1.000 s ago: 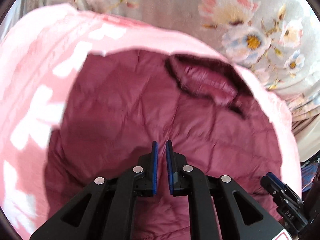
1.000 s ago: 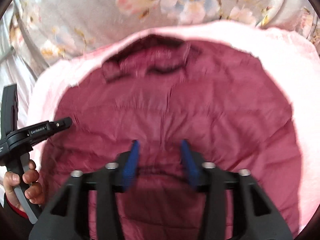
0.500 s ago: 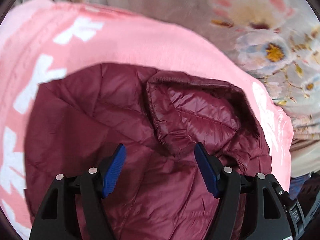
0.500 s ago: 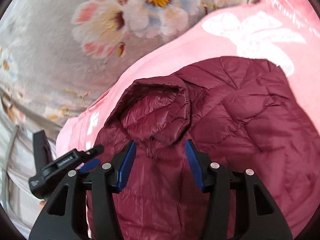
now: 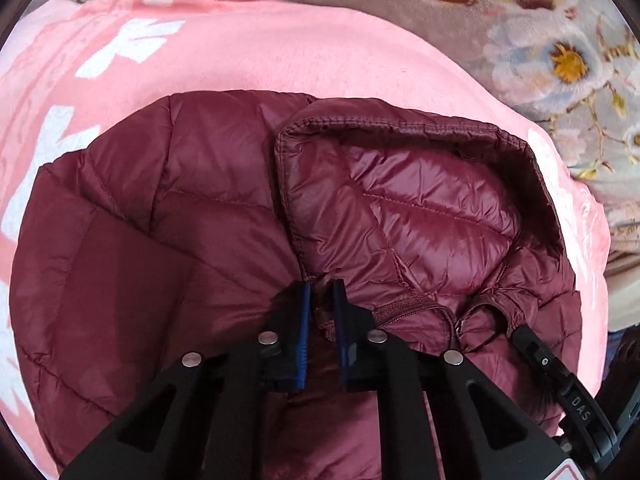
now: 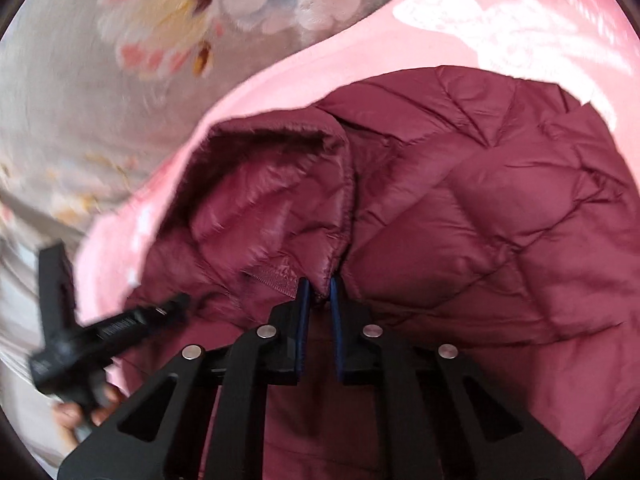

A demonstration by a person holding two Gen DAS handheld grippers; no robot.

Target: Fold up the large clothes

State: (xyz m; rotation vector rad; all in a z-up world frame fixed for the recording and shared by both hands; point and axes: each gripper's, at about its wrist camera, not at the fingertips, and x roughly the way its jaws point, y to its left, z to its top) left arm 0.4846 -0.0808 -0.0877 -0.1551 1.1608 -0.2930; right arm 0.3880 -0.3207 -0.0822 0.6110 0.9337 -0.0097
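The left gripper [image 5: 321, 296] is closing, its blue pads pinching a ridge of fabric at the neck of the maroon quilted jacket [image 5: 160, 240], right at the foot of the collar edge. In the left wrist view the jacket lies spread on a pink blanket [image 5: 248, 40] with white shapes printed on it, and the blanket in turn lies over a grey floral bedcover [image 5: 560, 52] that shows along the top and right. The jacket's collar [image 5: 400, 200] stands open just beyond the fingertips, its glossy lining facing up, with a zipper end and a small hanging loop beside it to the right. At the lower right edge of this view part of the right gripper's black body juts in over the jacket. In the right wrist view, which is somewhat blurred, the right gripper [image 6: 318, 292] is also closing, its pads clamped on a fold of the same jacket [image 6: 480, 220] at the other foot of the collar [image 6: 272, 200], next to a strip of zipper tape. The pink blanket [image 6: 360, 40] curves round the jacket above and to the left, and the floral bedcover [image 6: 120, 60] fills the upper left. The left gripper's black body [image 6: 112, 328] reaches in from the lower left, held by a person's hand [image 6: 76, 412] whose fingers show at the bottom edge.
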